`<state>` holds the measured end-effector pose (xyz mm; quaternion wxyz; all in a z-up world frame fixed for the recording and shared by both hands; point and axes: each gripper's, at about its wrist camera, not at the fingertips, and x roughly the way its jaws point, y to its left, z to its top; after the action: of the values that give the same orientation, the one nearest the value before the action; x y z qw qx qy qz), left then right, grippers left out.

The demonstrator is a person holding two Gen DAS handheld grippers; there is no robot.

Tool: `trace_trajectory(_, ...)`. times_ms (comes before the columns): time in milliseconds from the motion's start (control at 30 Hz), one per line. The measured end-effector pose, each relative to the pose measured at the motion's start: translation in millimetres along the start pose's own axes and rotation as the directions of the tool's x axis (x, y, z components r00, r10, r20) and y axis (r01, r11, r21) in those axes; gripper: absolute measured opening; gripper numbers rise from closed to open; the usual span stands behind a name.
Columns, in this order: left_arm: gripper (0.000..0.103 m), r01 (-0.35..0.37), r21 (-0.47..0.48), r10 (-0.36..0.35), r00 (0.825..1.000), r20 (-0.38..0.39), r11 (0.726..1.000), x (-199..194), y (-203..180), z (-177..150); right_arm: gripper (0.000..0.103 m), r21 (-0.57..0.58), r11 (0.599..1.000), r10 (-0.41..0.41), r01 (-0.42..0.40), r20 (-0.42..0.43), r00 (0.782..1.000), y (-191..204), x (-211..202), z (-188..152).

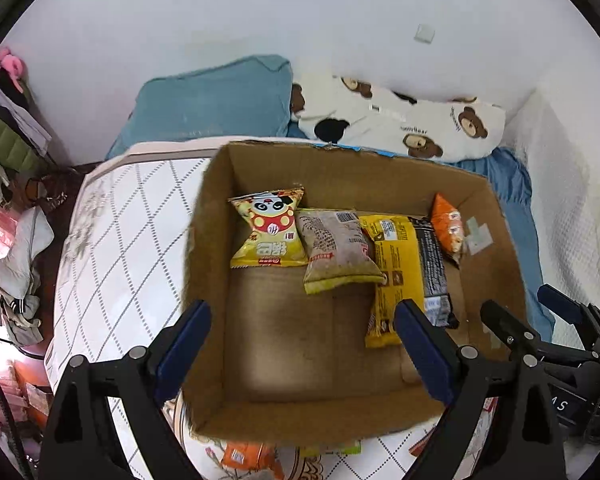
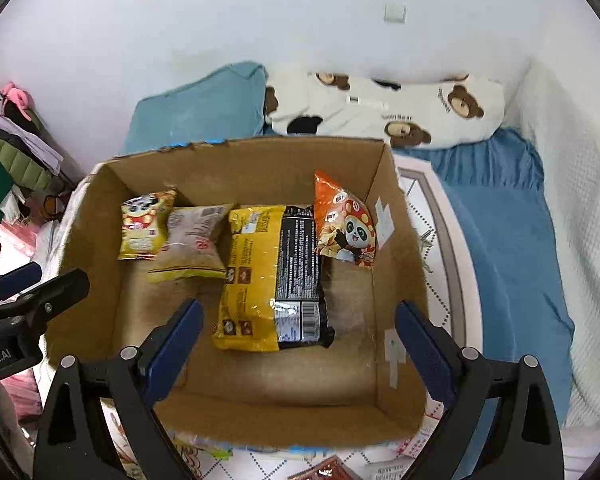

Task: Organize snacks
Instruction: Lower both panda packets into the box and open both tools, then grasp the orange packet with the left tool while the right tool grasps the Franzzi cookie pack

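Observation:
An open cardboard box (image 1: 208, 240) (image 2: 400, 264) sits on the bed and holds a row of snack packs. From left to right lie a yellow panda bag (image 1: 268, 234) (image 2: 144, 226), a beige bag (image 1: 338, 250) (image 2: 194, 244), a big yellow-and-black pack (image 1: 400, 276) (image 2: 268, 276) and an orange panda bag (image 1: 448, 226) (image 2: 346, 222). My left gripper (image 1: 302, 344) hangs open above the box's left wall, nothing between its blue pads. My right gripper (image 2: 298, 344) hangs open over the box's right half, also holding nothing. Each gripper shows at the edge of the other's view.
More snack packets (image 1: 246, 456) (image 2: 324, 470) lie on the quilted cover in front of the box. A teal pillow (image 1: 220, 100) and a bear-print pillow (image 2: 380, 108) lean at the white wall behind. Clutter and clothes (image 1: 12, 128) fill the floor at the left.

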<state>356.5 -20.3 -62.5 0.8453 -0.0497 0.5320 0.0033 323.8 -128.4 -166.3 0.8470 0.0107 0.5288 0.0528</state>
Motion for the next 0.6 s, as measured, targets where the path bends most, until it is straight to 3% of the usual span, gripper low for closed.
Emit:
trace_trajectory(367,0.094,0.033,-0.009,-0.032,0.996,0.087,0.999,-60.3,4.4,-42.3,0.098,-0.01,1.0,0.026,-0.024,0.14,0.99,16.9,-81.7,-41.4)
trace_trajectory(600,0.094,0.033,-0.017,-0.031,0.997,0.064,0.999,-74.5,15.2,-80.4,0.098,0.035,0.995,0.09,-0.094,0.105,0.99,17.2,-94.8,-77.4)
